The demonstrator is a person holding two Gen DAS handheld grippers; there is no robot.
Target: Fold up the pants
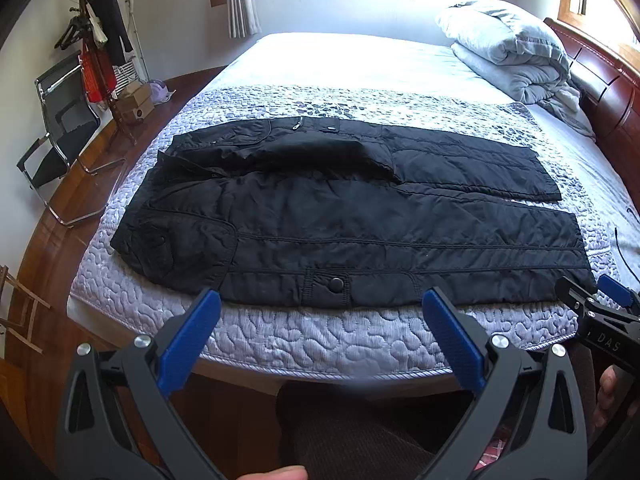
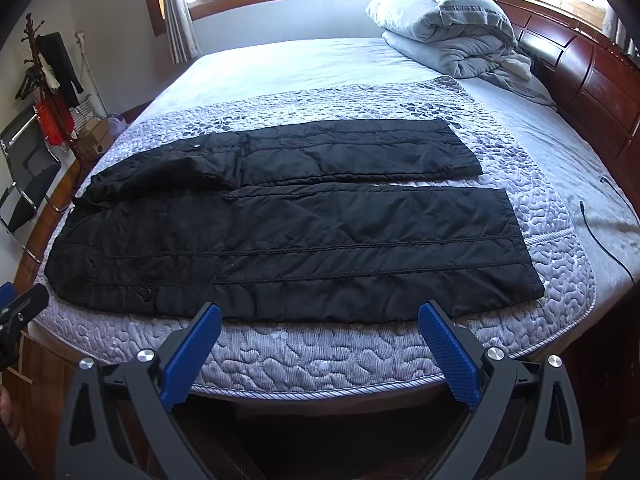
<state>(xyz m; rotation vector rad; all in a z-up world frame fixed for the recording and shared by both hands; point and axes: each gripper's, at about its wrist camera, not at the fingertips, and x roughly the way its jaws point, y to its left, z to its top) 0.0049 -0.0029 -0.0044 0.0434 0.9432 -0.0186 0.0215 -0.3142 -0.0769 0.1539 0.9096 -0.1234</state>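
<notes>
In the left wrist view the pants [image 1: 352, 216] are lying flat on the bed [image 1: 320, 340], waist to the left, both legs running to the right and slightly apart. The left claw [image 1: 320, 312] is hanging over the near edge of the bed with its fingers spread wide, gripping nothing — it is lined up with the snap pocket on the near leg. The right claw [image 1: 600, 300] is showing at the right edge, by the near hem.

In the right wrist view the pants [image 2: 280, 232] are spreading across the quilt, hems to the right. The right claw [image 2: 320, 316] is also gaping wide and empty, poised just short of the near leg.

The step in hand looks like the first fold, leg over leg. To do it well, each claw should be pinching the near seam — one by the waist, one by the hem — and both should be lifting together, so the padded cloth is laying over evenly.
</notes>
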